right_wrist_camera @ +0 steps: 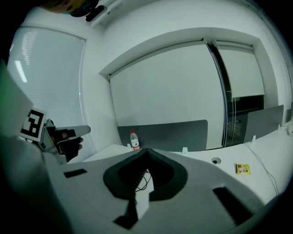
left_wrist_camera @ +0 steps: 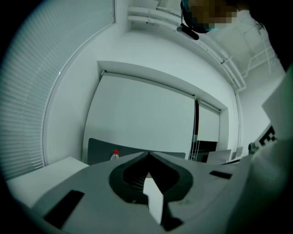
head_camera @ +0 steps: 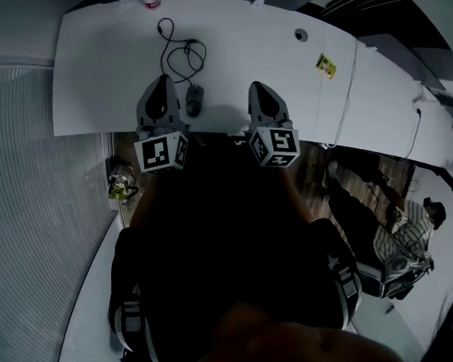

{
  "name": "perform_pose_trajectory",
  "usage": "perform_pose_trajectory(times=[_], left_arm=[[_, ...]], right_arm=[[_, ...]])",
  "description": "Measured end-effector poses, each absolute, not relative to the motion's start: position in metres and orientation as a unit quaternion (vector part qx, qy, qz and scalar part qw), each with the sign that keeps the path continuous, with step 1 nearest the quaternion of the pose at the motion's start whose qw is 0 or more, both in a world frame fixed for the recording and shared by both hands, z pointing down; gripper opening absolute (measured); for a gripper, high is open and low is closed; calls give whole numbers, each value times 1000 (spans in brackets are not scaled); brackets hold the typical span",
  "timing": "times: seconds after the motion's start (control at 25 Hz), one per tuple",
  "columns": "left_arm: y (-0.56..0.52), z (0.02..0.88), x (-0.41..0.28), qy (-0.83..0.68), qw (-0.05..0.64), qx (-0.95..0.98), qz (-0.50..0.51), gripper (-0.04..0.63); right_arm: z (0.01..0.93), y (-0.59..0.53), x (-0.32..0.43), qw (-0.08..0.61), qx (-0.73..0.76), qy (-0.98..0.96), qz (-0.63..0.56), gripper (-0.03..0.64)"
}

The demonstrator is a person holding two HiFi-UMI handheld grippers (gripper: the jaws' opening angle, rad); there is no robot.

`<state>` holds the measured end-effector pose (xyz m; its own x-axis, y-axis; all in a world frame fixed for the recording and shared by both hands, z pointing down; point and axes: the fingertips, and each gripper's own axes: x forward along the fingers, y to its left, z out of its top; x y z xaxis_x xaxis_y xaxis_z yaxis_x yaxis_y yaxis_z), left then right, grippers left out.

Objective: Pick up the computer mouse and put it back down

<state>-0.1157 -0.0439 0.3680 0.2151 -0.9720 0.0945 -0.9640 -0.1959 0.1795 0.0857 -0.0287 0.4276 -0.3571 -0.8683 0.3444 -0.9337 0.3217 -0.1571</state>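
A dark grey computer mouse (head_camera: 194, 99) lies on the white desk (head_camera: 250, 46) near its front edge, and its black cable (head_camera: 180, 54) loops away behind it. My left gripper (head_camera: 163, 78) hovers just left of the mouse, apart from it. In the left gripper view the left gripper (left_wrist_camera: 149, 154) has its jaws together with nothing between them, and the mouse is hidden. My right gripper (head_camera: 256, 85) hangs to the right of the mouse. In its own view the right gripper (right_wrist_camera: 147, 150) is shut and empty, with a bit of cable (right_wrist_camera: 142, 180) showing beyond it.
A clear bottle with a red cap (head_camera: 150, 0) stands at the desk's far edge. A yellow packet (head_camera: 326, 65) and a round cable hole (head_camera: 301, 35) lie to the right. A thin wire (head_camera: 348, 87) crosses the desk's right part. A grey divider panel (right_wrist_camera: 174, 133) backs the desk.
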Motion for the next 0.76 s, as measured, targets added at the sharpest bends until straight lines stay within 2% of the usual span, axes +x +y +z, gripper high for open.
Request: perform_pose_trajectory(times=[0.76], left_arm=[[-43, 368, -107, -621, 103, 777, -18, 6]], right_arm=[[427, -29, 89, 99, 556, -808, 166, -3]])
